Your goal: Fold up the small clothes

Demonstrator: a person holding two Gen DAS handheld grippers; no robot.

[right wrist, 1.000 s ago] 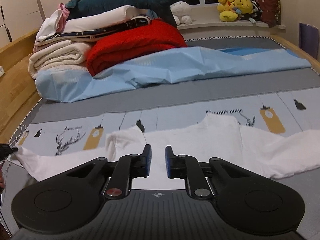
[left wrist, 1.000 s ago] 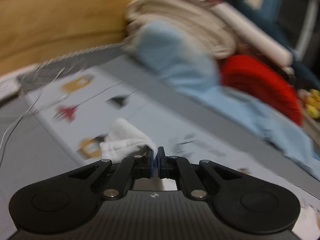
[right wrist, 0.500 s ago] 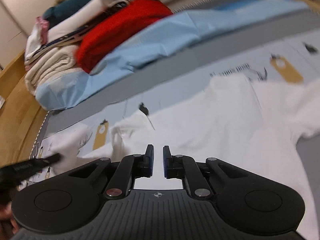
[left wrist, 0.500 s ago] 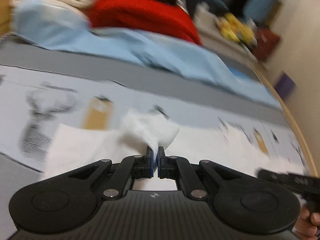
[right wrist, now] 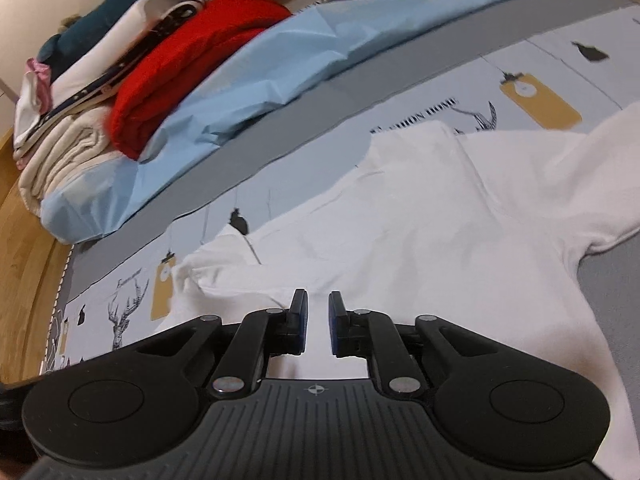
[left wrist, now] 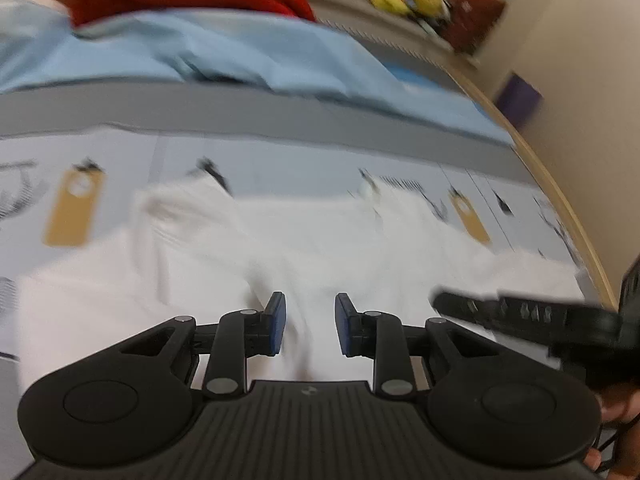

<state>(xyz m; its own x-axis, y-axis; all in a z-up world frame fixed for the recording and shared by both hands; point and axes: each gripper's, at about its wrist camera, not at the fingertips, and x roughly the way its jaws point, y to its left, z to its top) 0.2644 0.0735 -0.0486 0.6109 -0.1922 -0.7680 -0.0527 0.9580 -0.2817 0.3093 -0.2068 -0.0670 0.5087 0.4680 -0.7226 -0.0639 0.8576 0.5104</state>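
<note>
White cotton shirt (right wrist: 420, 216) lay flat across printed grey bedsheet (right wrist: 560, 64), long axis left-right. Left gripper (left wrist: 307, 324) opening, nothing between; right gripper (right wrist: 315, 322) opening, narrowly apart, empty.

Printed bedsheet (right wrist: 552, 56), white shirt (right wrist: 420, 220) flat (blue cover (right wrist: 256, 76) behind)

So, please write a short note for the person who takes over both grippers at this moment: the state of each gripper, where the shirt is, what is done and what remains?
Left gripper: jaws opening, nothing pinched, over the white shirt.
Right gripper: jaws opening a little, narrow gap, nothing between them, over the same shirt.
Shirt: lies on the printed sheet; left sleeve is folded in onto the body, right sleeve is spread out.
Done: left sleeve fold.
Left: probably fold the right sleeve in, then fold the body.
</note>
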